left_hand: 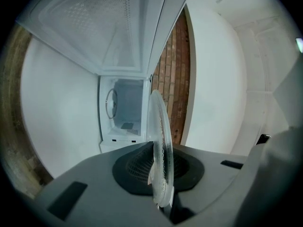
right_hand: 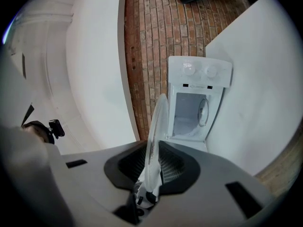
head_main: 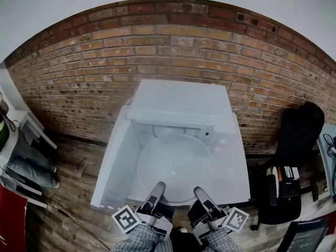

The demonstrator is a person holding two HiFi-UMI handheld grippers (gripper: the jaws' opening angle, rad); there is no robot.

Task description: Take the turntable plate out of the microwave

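Both claws, head view: left claw (head_main: 157, 189) and right claw (head_main: 200, 192) grasp the turntable plate (head_main: 170, 164) by its near rim, outside the open microwave (head_main: 181, 98).
Left gripper view: left claw clamps the glass rim, seen edge-on.
Right gripper view: same clamp.
Doing it well: lift evenly, plate level, withdraw straight.

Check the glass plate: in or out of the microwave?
Out. Left gripper and right gripper hold the plate by its edge; gripper views show the open microwave well beyond it.
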